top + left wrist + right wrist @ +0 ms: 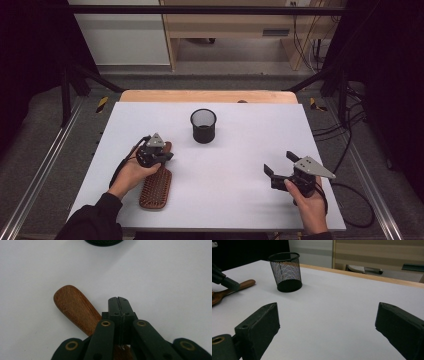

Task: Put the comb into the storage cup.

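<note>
A wooden hairbrush (156, 189) lies on the white table top (235, 155) at the front left, bristles up, its handle (72, 306) pointing away toward a black mesh cup (203, 126). My left gripper (166, 155) hovers low over that handle, shut, jaws pressed together with nothing between them (118, 300); the handle passes beneath and to their left. The mesh cup (285, 271) stands upright near the middle back. At the front right, my right gripper (278, 162) rests low with its jaws wide open and bare table between them (327, 317).
The wooden table edge (210, 96) runs along the back, with black frame bars and cables (350, 125) beyond the sides. Bare white surface lies between the cup and the right gripper.
</note>
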Action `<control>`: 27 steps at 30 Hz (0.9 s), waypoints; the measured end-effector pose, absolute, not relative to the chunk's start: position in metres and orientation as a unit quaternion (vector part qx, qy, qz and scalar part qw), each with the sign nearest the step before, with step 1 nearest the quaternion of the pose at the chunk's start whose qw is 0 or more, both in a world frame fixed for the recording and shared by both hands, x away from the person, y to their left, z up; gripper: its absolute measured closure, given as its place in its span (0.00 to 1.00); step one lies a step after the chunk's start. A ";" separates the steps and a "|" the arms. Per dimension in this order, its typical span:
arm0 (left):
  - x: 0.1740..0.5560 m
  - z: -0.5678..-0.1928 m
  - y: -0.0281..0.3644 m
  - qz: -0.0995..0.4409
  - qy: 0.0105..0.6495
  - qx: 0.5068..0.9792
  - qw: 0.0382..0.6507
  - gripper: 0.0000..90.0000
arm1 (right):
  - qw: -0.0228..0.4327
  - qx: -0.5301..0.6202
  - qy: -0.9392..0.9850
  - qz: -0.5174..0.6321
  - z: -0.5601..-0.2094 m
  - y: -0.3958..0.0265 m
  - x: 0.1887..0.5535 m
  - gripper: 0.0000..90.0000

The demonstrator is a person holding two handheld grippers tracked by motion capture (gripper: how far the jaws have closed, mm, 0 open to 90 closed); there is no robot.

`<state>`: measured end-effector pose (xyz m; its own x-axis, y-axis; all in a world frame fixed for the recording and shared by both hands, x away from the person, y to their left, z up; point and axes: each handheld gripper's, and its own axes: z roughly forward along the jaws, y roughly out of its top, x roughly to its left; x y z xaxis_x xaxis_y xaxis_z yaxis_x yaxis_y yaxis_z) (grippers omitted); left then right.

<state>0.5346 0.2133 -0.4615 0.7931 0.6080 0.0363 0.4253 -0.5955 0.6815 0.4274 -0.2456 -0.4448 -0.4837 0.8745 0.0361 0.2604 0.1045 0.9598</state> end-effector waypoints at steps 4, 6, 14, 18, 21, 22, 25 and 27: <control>0.536 -0.464 0.215 0.134 0.297 0.883 0.339 1.00 | 0.293 0.415 0.683 0.524 -0.445 -0.246 0.428 0.06; 0.536 -0.464 0.216 0.136 0.299 0.883 0.335 1.00 | 0.292 0.416 0.683 0.525 -0.445 -0.246 0.427 0.06; 0.532 -0.469 0.230 0.141 0.316 0.880 0.326 1.00 | 0.296 0.419 0.681 0.523 -0.445 -0.249 0.428 0.06; 0.526 -0.469 0.241 0.140 0.332 0.876 0.321 1.00 | 0.295 0.421 0.680 0.523 -0.445 -0.250 0.428 0.06; 0.521 -0.468 0.248 0.144 0.339 0.875 0.315 1.00 | 0.296 0.421 0.678 0.526 -0.443 -0.250 0.427 0.06; 0.519 -0.468 0.250 0.146 0.343 0.873 0.314 1.00 | 0.296 0.420 0.678 0.526 -0.443 -0.250 0.427 0.06; 0.511 -0.468 0.259 0.147 0.356 0.866 0.318 1.00 | 0.296 0.419 0.679 0.526 -0.443 -0.250 0.426 0.06; 0.507 -0.469 0.265 0.146 0.363 0.863 0.319 1.00 | 0.295 0.421 0.676 0.528 -0.443 -0.250 0.426 0.06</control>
<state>0.5069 0.2649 -0.4690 0.6940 0.7196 0.0212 0.5332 -0.5336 0.6565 0.4258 -0.2502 -0.4427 -0.4706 0.8812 0.0458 0.2583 0.0880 0.9620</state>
